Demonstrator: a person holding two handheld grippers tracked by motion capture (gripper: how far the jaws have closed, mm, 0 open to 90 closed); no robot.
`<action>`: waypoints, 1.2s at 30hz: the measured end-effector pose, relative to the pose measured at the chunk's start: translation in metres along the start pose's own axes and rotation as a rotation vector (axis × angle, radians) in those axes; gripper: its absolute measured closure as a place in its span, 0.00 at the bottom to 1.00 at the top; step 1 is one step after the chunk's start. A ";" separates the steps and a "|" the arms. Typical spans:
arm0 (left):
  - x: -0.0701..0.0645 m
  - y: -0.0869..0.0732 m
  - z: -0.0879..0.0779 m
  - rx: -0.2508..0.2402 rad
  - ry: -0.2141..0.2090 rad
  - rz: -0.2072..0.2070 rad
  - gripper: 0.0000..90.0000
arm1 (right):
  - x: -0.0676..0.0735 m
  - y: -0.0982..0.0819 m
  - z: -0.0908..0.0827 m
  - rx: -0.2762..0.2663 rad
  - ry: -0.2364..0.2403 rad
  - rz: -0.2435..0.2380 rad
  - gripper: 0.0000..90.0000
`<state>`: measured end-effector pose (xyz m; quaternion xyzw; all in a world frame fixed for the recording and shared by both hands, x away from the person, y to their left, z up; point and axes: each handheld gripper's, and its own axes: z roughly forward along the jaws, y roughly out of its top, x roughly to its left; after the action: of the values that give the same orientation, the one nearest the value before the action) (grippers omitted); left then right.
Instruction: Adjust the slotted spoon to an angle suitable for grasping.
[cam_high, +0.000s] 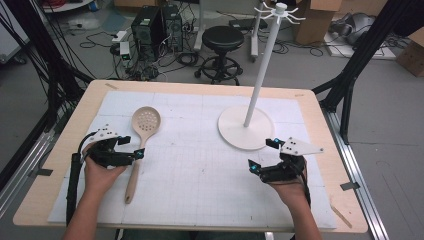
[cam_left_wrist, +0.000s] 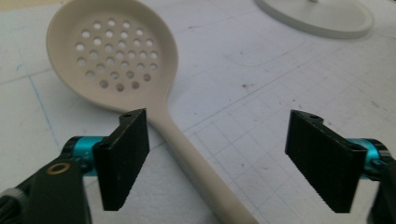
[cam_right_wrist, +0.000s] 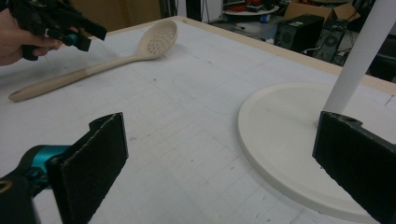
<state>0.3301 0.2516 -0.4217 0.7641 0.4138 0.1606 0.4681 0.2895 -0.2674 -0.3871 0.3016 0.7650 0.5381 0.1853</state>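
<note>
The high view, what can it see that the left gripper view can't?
High view alone: the stand's tall pole with hooks on top, the stool, the computers on the floor, both of the person's hands, and the right hand-held gripper, open. Left gripper view alone: a close look at the spoon's holes and at the left hand-held gripper, open. Both: the spoon, the stand's round base and the white mat.

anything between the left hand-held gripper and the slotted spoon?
Nothing visible. The left hand-held gripper is open, and the slotted spoon lies flat on the white mat with its handle running up between the jaws. The stand base sits well off to the far side.
</note>
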 end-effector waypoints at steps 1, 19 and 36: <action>0.000 0.000 0.000 0.000 0.000 0.000 0.27 | 0.000 0.000 0.000 0.000 0.000 0.000 0.02; -0.012 -0.010 0.025 0.230 0.149 0.028 0.31 | 0.003 -0.001 0.004 0.024 -0.004 -0.011 0.02; -0.021 -0.006 0.025 0.289 0.108 0.122 0.64 | 0.004 -0.002 0.009 0.037 0.002 -0.027 0.02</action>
<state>0.3304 0.2216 -0.4365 0.8375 0.4097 0.1683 0.3199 0.2915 -0.2586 -0.3915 0.2941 0.7791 0.5216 0.1858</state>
